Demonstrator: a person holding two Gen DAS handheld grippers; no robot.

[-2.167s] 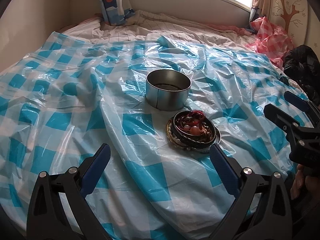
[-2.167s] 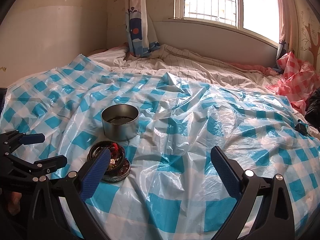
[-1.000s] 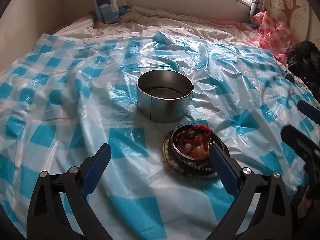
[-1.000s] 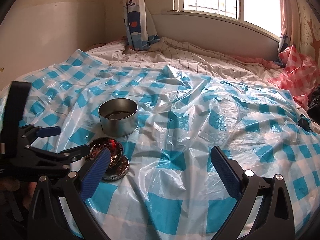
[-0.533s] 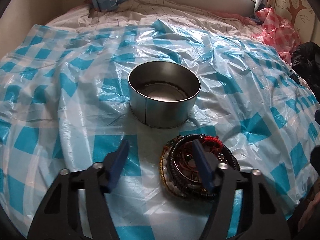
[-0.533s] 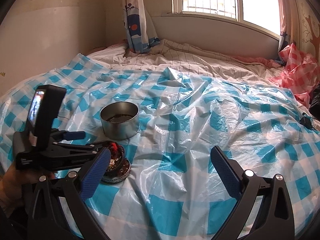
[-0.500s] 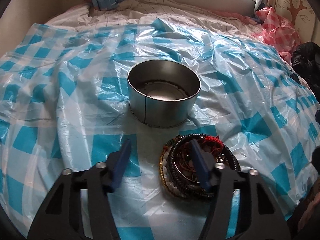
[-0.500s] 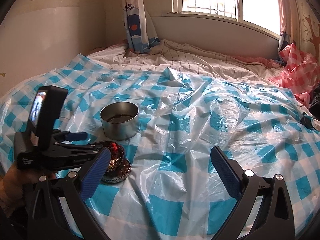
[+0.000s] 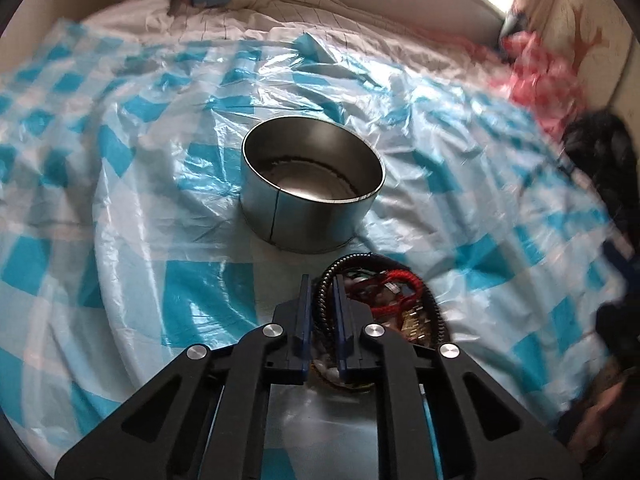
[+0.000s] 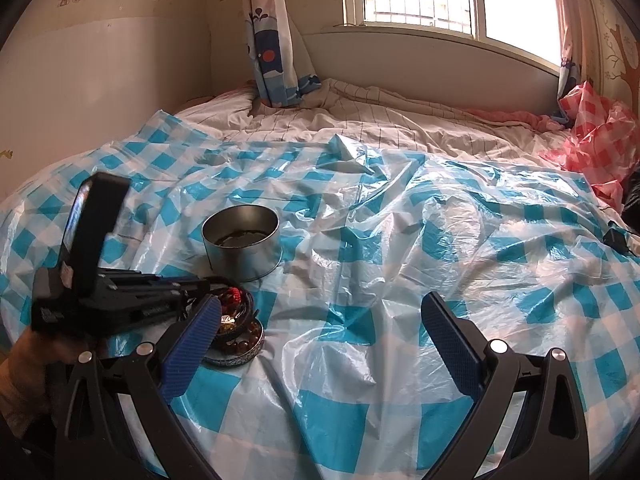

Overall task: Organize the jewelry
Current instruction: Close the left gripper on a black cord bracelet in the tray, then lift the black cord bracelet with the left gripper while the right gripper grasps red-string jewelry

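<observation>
Since before, left hand-held gripper [image 9: 321, 280] has closed on black bracelet [image 9: 325, 289]

Black frames, blue fingers [image 10: 191, 343], silver screws

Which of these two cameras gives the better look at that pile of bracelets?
The left wrist view: the pile of bracelets lies close, with the left gripper shut on a black coiled bracelet. In the right wrist view the pile is partly hidden behind the right gripper's finger.

Tin [image 9: 310, 196] sits just beyond bracelet pile [image 9: 384, 296]; sheet [image 10: 440, 264] right bare.
</observation>
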